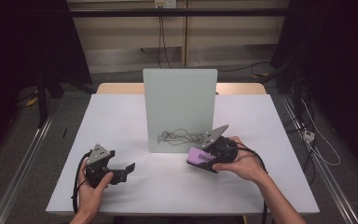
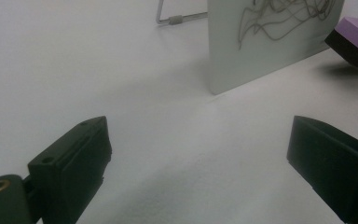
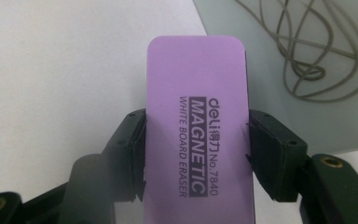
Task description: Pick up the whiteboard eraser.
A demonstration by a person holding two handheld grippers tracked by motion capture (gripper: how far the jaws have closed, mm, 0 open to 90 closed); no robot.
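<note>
While you hold both grippers over the table, read near to far:
Left gripper: your jaws stand wide apart, nothing between them.
Right gripper: your jaws clamp the eraser by its long sides.
Eraser: purple, just before the board's lower right corner.
Board: upright, scribble near its bottom edge.

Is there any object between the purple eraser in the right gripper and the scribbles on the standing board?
Nothing visible stands in the way. The right gripper is shut on the purple eraser, close in front of the scribbles low on the board. The left gripper is open, off to the side.
</note>
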